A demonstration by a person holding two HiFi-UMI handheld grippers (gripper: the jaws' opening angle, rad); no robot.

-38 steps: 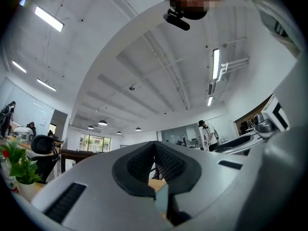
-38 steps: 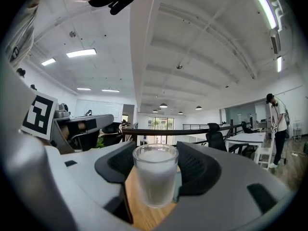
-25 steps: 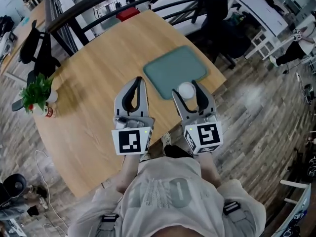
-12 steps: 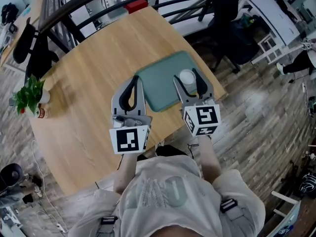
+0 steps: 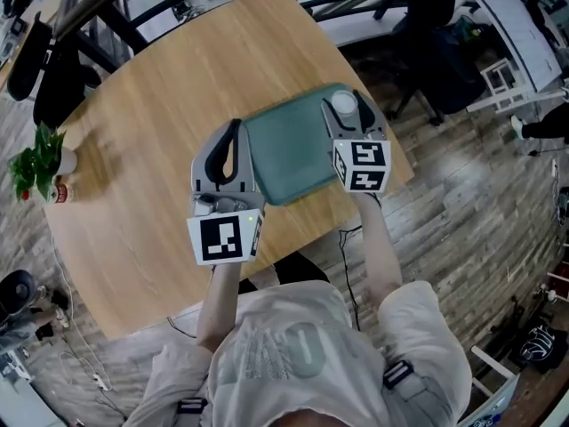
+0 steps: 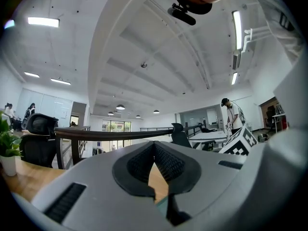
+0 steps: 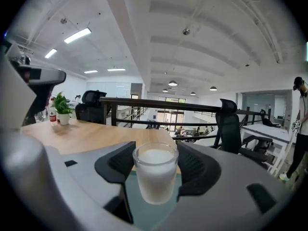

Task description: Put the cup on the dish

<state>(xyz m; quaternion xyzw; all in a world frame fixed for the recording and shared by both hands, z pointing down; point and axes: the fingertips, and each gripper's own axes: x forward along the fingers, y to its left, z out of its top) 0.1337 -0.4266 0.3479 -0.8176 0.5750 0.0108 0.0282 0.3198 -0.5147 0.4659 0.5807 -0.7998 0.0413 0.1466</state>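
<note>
- Risk, as judged: tipping and spilling of the white contents on release at the raised rim of dish, close to edge of surface
- Found upright over dish's far right corner: cup, mouth up, long axis vertical, clamped between fingers of right gripper; contact with dish not determinable
- Found pressed together on nothing: fingers of left gripper, beside dish's left edge

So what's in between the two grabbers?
The green dish lies between the left gripper and the right gripper, which holds the cup. The head view shows it.
</note>
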